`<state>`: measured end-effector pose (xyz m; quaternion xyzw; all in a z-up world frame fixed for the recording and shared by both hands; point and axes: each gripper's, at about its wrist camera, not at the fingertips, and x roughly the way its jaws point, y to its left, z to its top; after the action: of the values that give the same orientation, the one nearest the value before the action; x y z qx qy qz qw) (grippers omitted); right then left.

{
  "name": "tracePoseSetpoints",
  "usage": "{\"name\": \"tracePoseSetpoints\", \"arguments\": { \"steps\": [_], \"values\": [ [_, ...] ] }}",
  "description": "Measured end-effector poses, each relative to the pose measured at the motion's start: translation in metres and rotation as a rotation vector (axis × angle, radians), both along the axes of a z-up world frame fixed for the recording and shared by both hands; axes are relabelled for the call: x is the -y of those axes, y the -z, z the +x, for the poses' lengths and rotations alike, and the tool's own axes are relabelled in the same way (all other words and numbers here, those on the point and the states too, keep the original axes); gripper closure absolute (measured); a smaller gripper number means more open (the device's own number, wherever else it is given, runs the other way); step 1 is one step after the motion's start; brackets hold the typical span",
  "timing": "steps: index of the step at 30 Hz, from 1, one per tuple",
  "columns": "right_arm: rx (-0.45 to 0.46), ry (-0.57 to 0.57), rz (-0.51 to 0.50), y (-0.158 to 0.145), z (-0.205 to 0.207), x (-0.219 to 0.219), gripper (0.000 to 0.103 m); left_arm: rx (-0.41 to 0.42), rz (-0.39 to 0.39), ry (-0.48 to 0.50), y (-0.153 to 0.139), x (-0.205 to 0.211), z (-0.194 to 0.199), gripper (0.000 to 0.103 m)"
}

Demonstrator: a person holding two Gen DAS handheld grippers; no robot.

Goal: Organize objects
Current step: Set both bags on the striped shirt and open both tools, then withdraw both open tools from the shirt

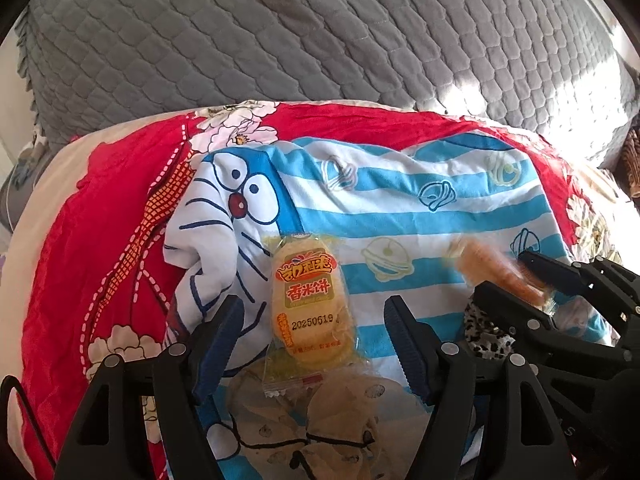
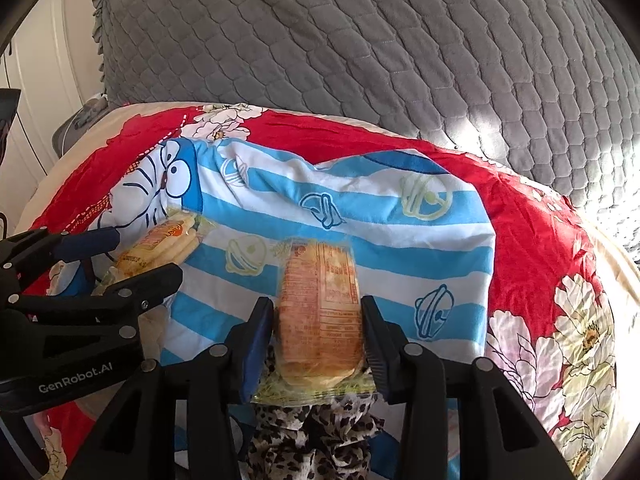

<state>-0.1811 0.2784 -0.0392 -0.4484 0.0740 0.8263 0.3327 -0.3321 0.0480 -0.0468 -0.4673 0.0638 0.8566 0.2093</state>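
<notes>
The left gripper (image 1: 314, 344) stands wide, its fingers clear on both sides of a yellow rice-cracker packet (image 1: 310, 308) lying face up on the striped blue cloth (image 1: 400, 208). Just beside it, the right gripper (image 2: 318, 340) pinches a second packet (image 2: 320, 312) back-side up above a leopard-print pouch (image 2: 316, 432). The cloth covers the red floral quilt (image 2: 540, 248), near its front edge, with a grey quilted cover (image 1: 280, 32) behind.
</notes>
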Motion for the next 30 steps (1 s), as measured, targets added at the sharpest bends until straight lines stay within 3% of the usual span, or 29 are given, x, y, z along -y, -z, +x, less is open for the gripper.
{"name": "tracePoseSetpoints", "arguments": {
  "steps": [24,30],
  "values": [
    [-0.025,-0.016,0.021,-0.017,0.007,0.013,0.053,-0.028,-0.005,0.015,-0.013,0.008,0.015,0.028],
    [-0.036,-0.007,0.035,-0.025,0.011,0.017,0.044,-0.047,-0.004,0.018,-0.022,0.010,0.020,0.026]
  ]
}}
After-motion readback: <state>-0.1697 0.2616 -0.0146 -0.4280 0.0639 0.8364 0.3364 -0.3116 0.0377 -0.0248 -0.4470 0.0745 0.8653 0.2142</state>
